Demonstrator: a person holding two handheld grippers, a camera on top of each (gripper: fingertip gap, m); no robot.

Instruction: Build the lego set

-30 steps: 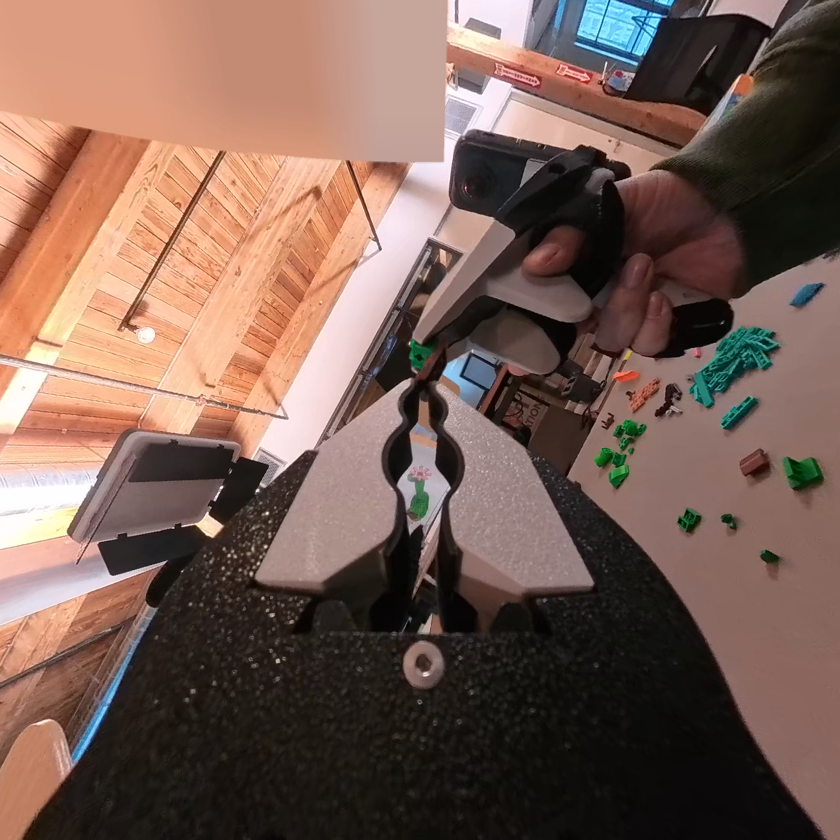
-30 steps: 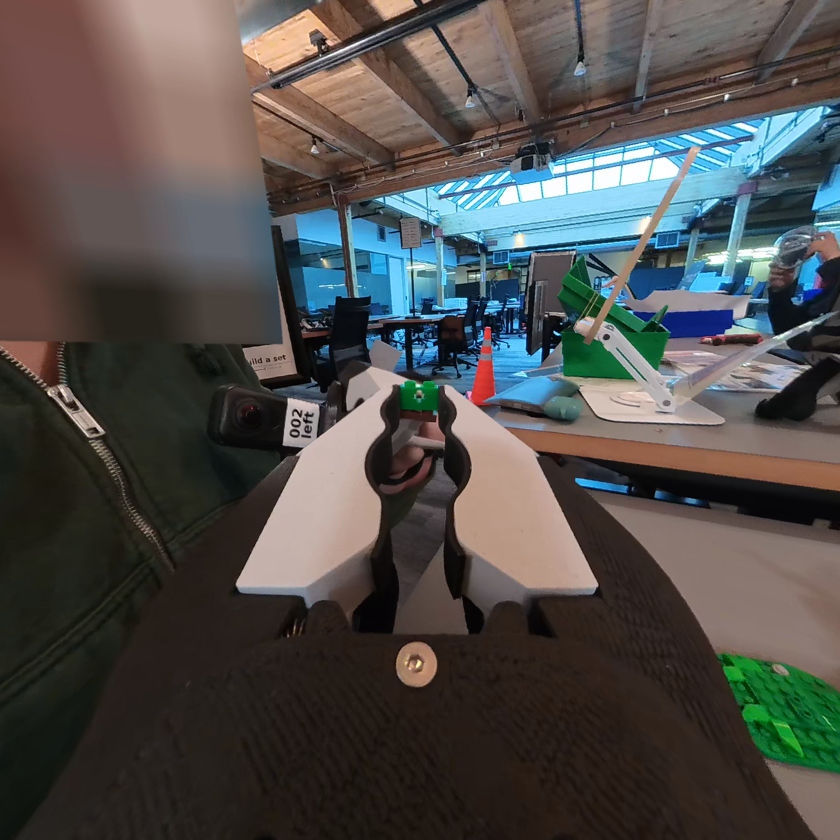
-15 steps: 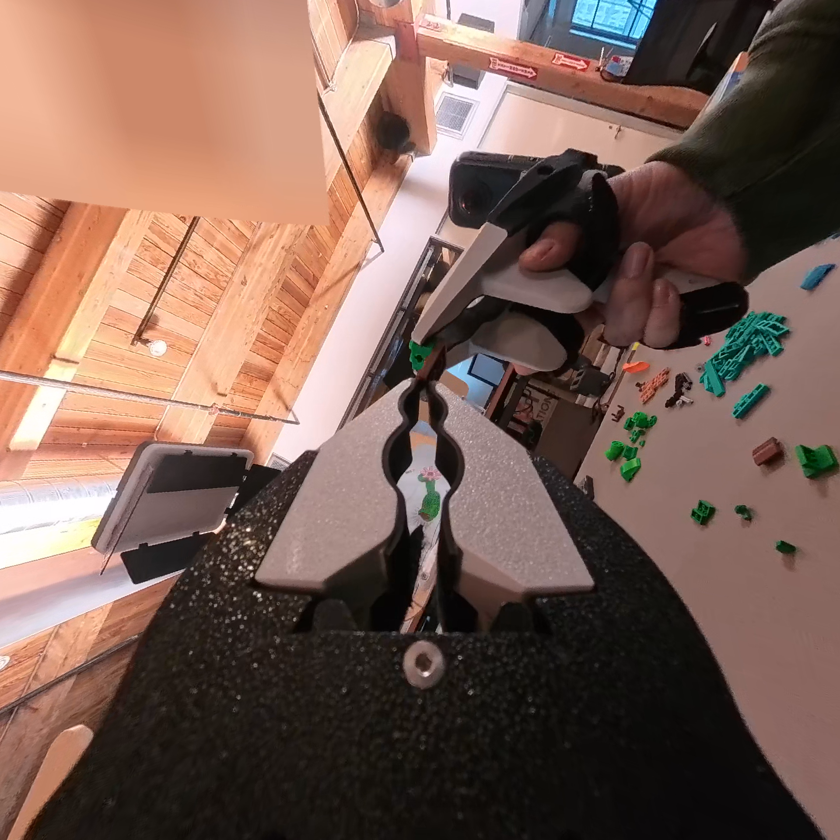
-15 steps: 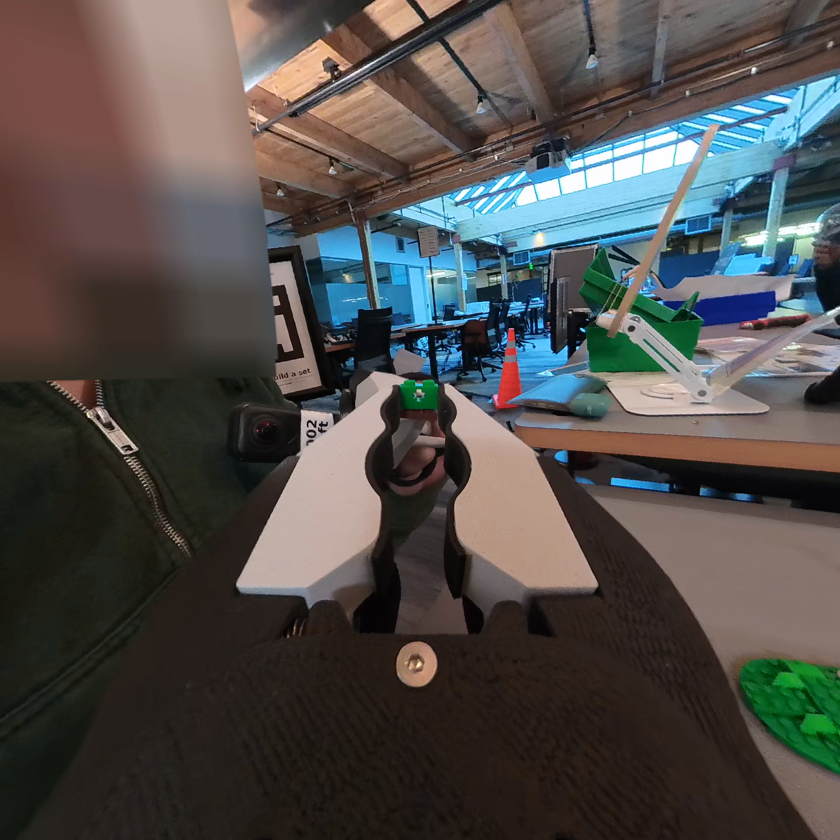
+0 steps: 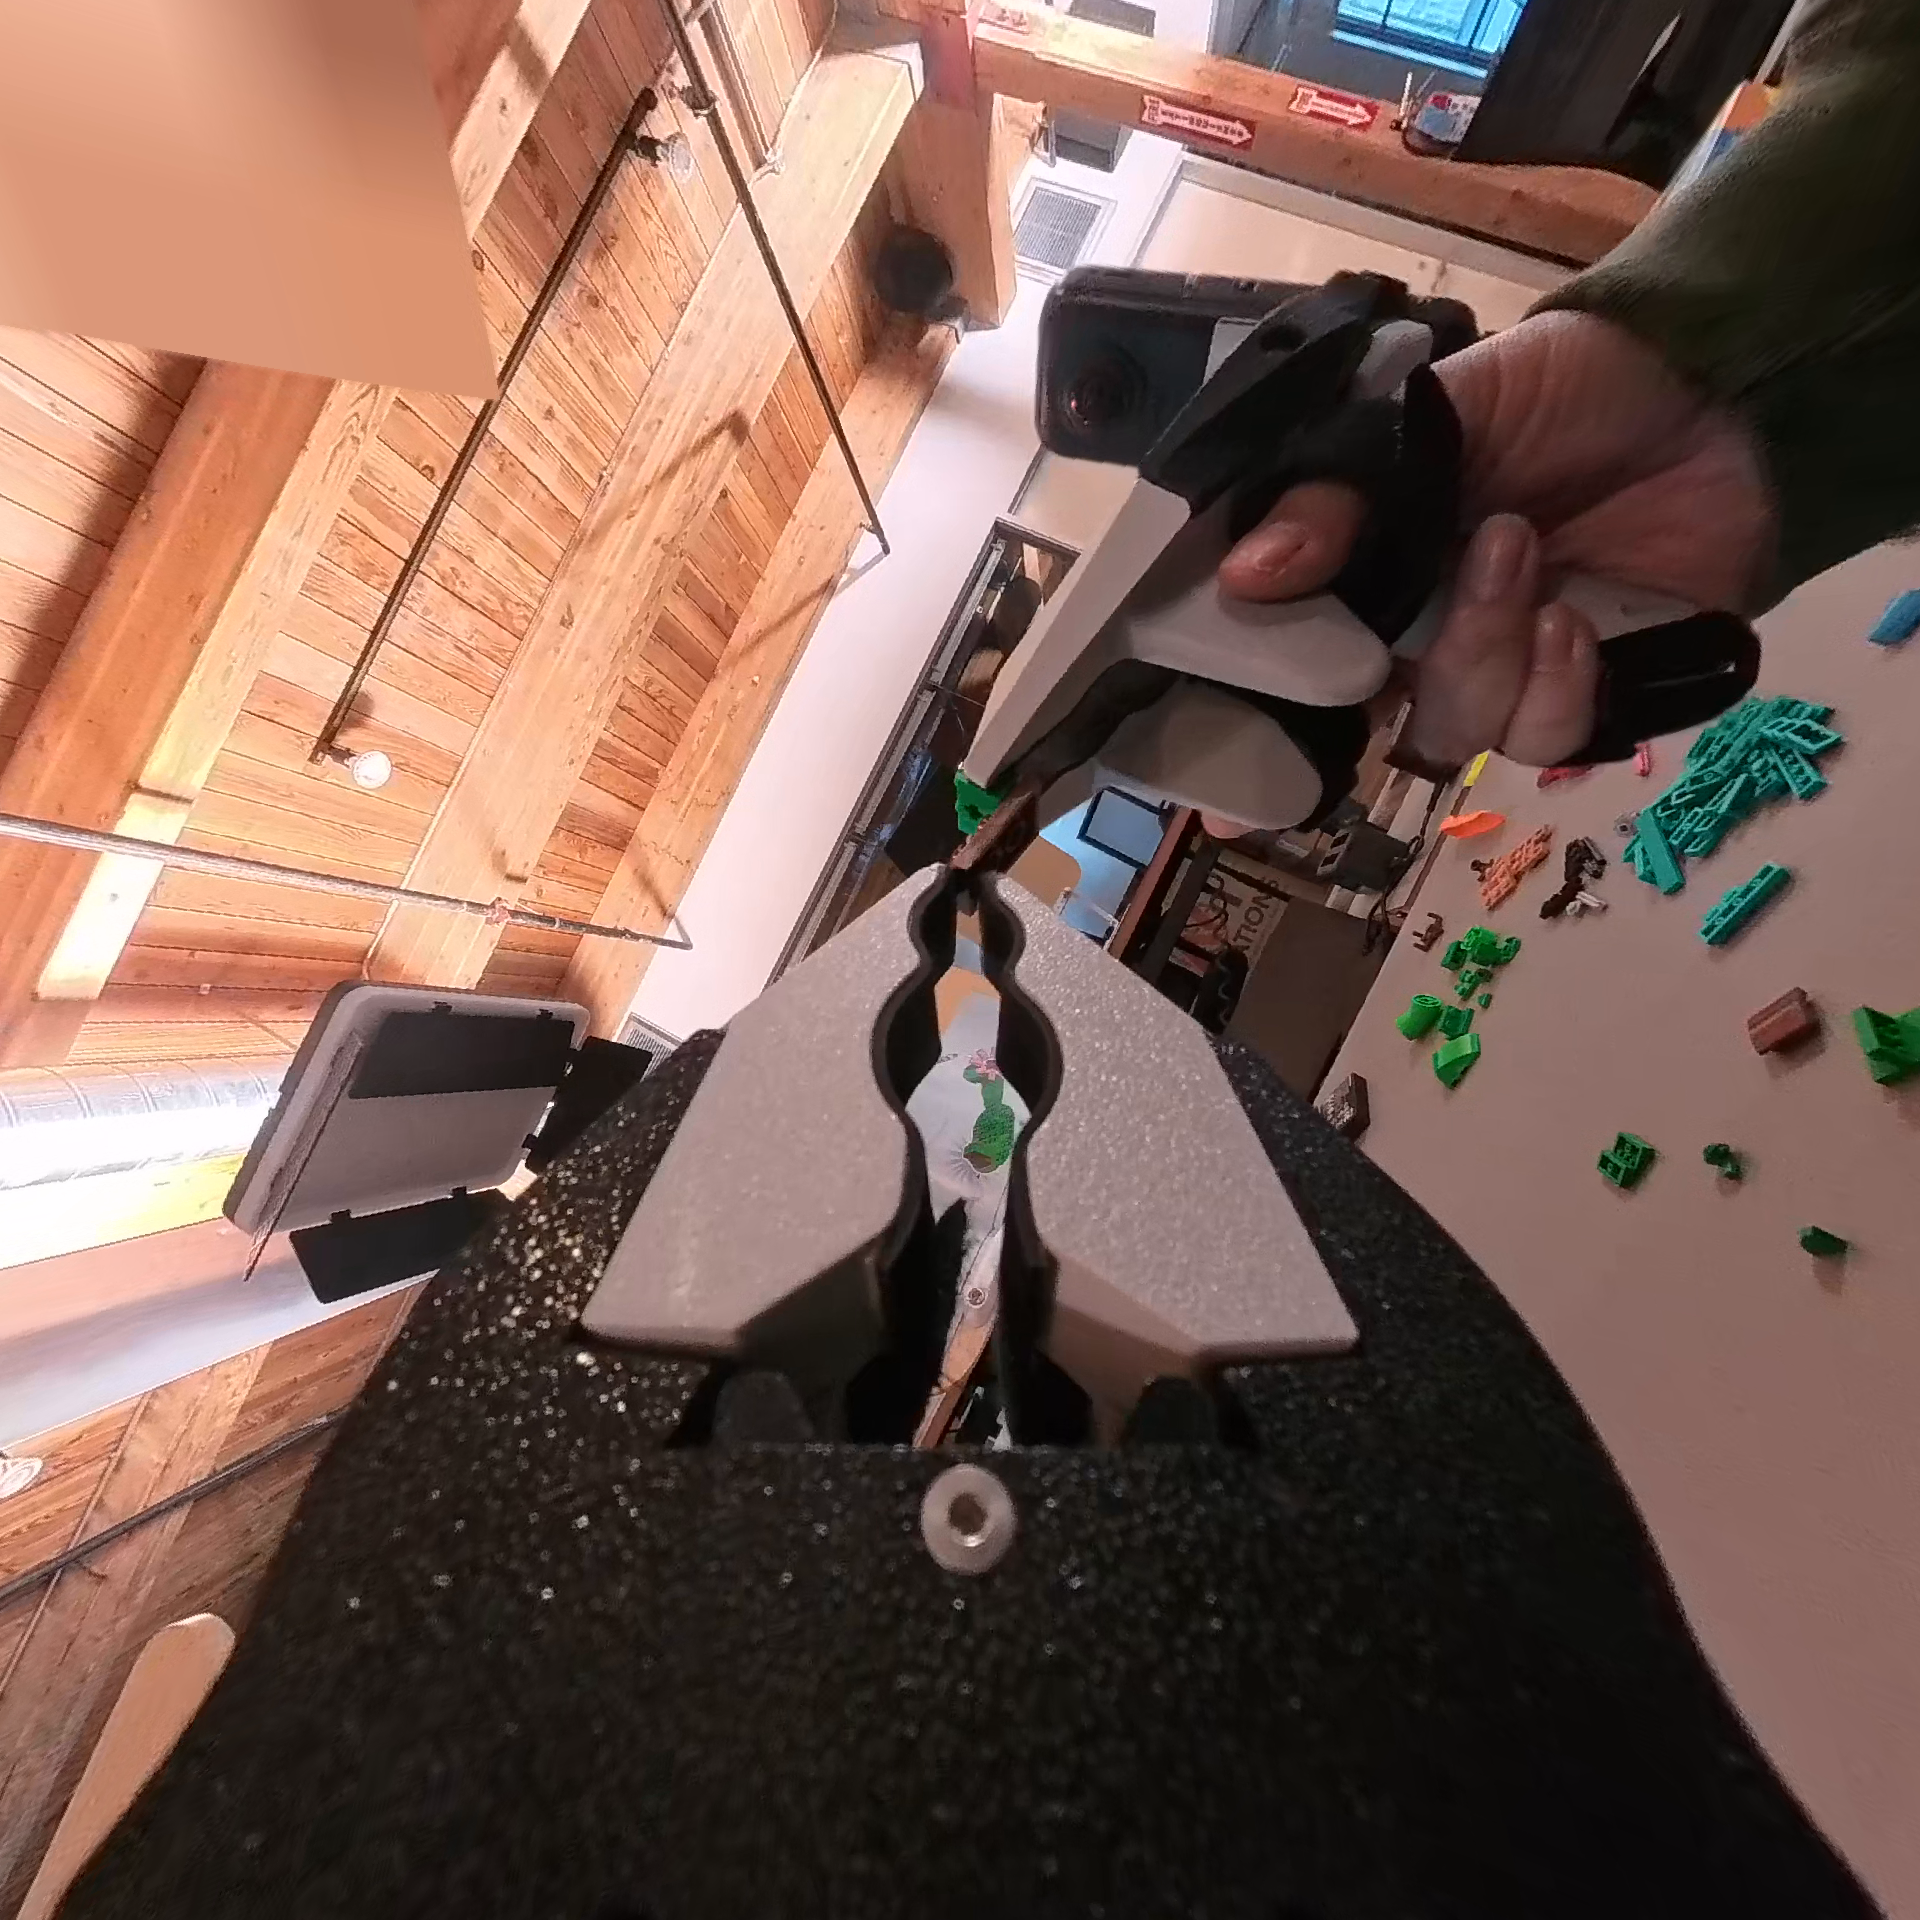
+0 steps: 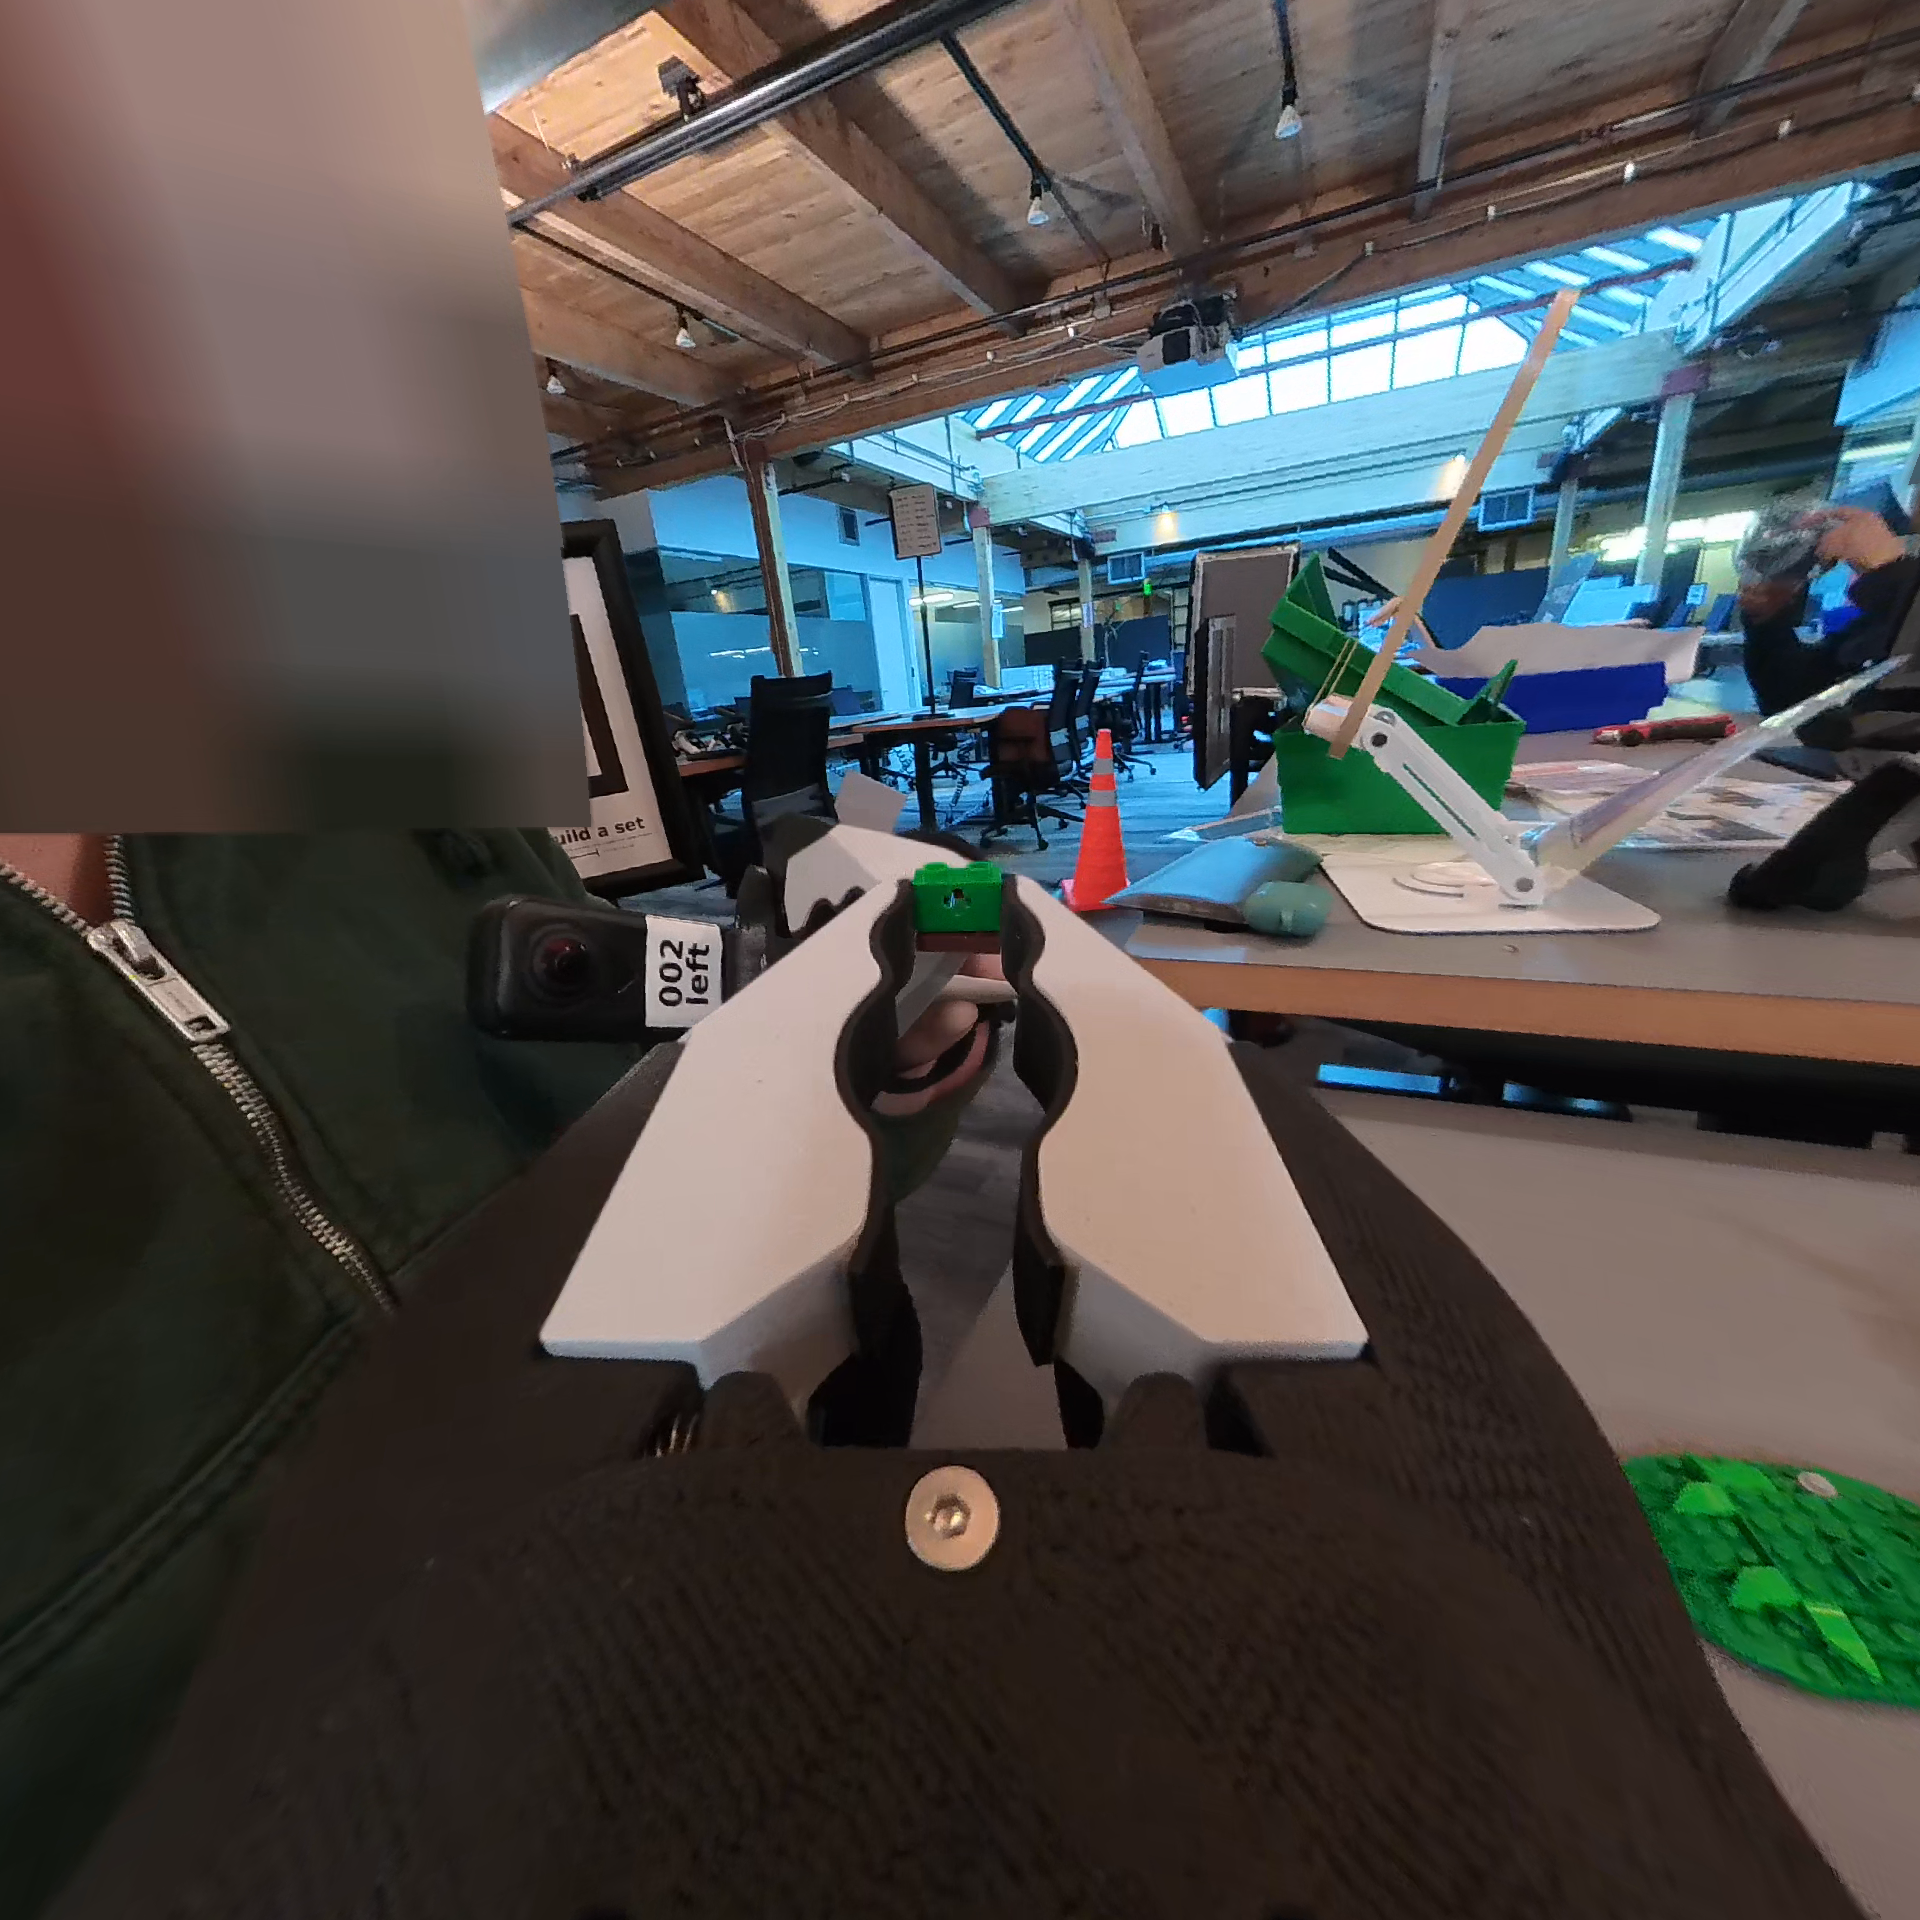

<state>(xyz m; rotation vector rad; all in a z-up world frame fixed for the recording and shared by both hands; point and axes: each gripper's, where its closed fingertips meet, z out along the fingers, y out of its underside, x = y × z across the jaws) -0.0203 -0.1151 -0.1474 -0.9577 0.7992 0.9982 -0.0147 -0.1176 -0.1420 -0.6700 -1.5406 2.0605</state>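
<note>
Both grippers are meeting in mid-air above the counter [image 5: 1621, 1455]. The right gripper [image 6: 958, 914] is clamping its fingers on a small green brick [image 6: 956, 900], square-faced with a round hole, sitting on a thin brown plate [image 6: 958, 941]. In the left wrist view the left gripper [image 5: 961, 883] is pinching the edge of that brown plate [image 5: 992, 836] between nearly closed fingers, with the green brick [image 5: 972, 800] just beyond it at the tips of the right gripper [image 5: 997, 790], which a hand [image 5: 1558, 540] is squeezing. Loose green, teal and brown pieces [image 5: 1745, 790] are lying scattered on the counter, and a round green baseplate [image 6: 1797, 1590] is resting at the right gripper's side.
</note>
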